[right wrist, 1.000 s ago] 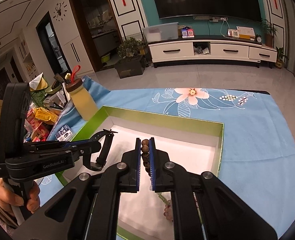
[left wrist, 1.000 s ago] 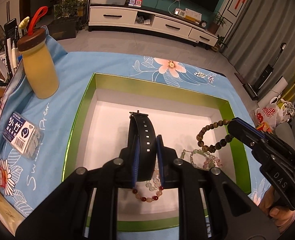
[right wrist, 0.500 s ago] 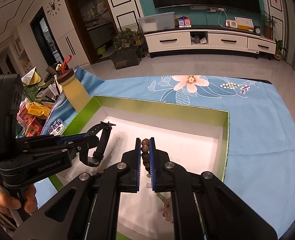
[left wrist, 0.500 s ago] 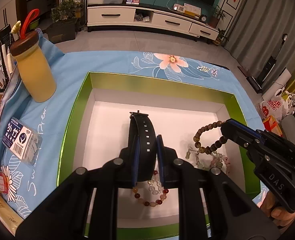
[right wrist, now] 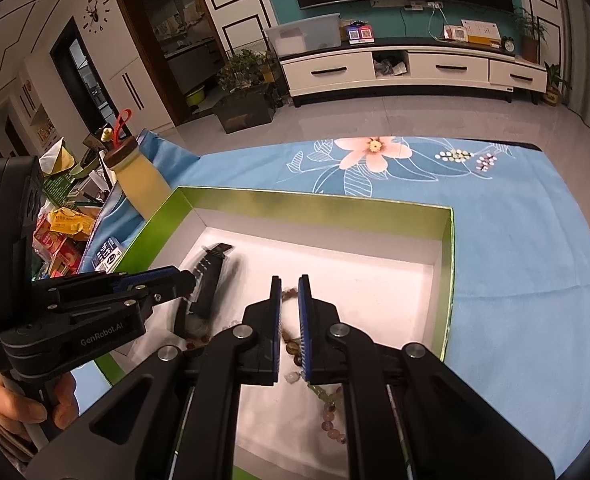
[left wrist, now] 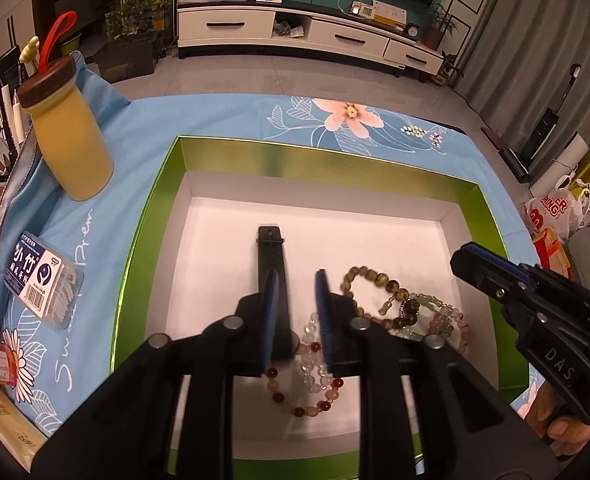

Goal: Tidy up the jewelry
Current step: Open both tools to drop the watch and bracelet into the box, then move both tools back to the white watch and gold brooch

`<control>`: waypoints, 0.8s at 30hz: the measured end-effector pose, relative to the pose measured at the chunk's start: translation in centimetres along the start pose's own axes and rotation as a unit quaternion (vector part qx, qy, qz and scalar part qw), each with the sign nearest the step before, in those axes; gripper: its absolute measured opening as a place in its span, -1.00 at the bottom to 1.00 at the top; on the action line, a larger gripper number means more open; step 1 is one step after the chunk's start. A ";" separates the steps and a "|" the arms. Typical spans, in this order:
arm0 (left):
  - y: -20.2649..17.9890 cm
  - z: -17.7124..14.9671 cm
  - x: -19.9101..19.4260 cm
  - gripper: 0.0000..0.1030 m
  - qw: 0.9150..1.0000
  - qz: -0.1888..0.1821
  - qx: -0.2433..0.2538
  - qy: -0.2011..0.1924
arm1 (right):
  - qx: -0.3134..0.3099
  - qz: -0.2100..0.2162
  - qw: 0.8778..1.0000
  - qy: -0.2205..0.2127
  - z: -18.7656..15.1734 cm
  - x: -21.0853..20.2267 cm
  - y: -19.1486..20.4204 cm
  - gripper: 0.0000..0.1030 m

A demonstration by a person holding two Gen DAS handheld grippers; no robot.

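Note:
A green-walled box with a white floor holds the jewelry. A black watch strap lies flat on the floor, under my left gripper, which is open just above it. A brown bead bracelet lies to its right, beside a pale green and pink bracelet and a red and clear bead bracelet. My right gripper is slightly open over the brown beads, which rest on the floor. The strap also shows in the right wrist view.
A yellow bottle with a brown lid stands on the blue floral cloth left of the box. A small labelled plastic case lies near the left edge. Snack packets clutter the far left.
Both grippers have opened. The black strap dropped from the left gripper and lies flat. The brown bracelet dropped from the right gripper onto the box floor.

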State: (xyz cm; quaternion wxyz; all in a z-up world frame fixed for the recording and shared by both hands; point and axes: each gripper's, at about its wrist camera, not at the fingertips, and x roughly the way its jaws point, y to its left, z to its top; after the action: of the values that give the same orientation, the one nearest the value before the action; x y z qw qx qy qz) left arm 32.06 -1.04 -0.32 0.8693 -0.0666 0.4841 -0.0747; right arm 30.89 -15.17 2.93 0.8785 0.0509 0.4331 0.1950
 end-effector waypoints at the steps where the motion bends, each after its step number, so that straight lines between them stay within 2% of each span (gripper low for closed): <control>1: 0.0 0.0 -0.1 -0.38 1.000 0.001 -0.001 -0.001 | 0.002 0.000 1.000 -0.001 -0.1 -0.1 0.0 -0.81; 3: -0.1 -0.2 -0.5 -0.20 1.000 0.000 -0.002 -0.006 | 0.007 0.003 1.000 -0.003 -0.3 -0.4 -0.2 -0.71; 6: -0.2 -0.5 -1.6 0.30 1.000 -0.004 -0.008 -0.014 | 0.013 0.009 1.000 -0.009 -0.8 -1.3 -0.3 -0.62; 7: -0.2 -0.7 -2.0 0.36 1.000 -0.007 -0.009 -0.017 | 0.014 0.011 1.000 -0.012 -1.0 -1.8 -0.3 -0.57; 9: -0.2 -1.2 -3.0 0.48 1.000 -0.010 -0.012 -0.021 | 0.019 0.013 1.000 -0.020 -1.6 -2.8 -0.4 -0.24; 12: 0.0 -2.5 -4.6 0.71 1.000 -0.009 -0.016 -0.024 | 0.026 0.016 0.999 -0.036 -2.9 -5.1 -0.7 -0.10; 15: 0.4 -4.5 -6.1 0.79 0.999 -0.016 -0.021 -0.019 | 0.028 0.011 0.998 -0.049 -5.1 -7.7 -1.1 0.09; 17: 0.9 -6.2 -7.0 0.79 0.999 -0.021 -0.027 -0.016 | 0.029 0.008 0.998 -0.050 -7.1 -9.3 -1.6 0.13; 24: 2.0 -12.4 -9.4 0.79 1.000 -0.004 -0.028 -0.003 | 0.052 0.020 0.998 -0.033 -12.8 -12.9 -3.4 0.14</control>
State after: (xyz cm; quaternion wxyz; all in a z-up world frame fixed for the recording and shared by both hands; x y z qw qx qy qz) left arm 16.73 2.19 0.64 0.8683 -0.0933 0.4829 -0.0638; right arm 14.81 -24.33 3.69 0.8847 0.1113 0.4120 0.1876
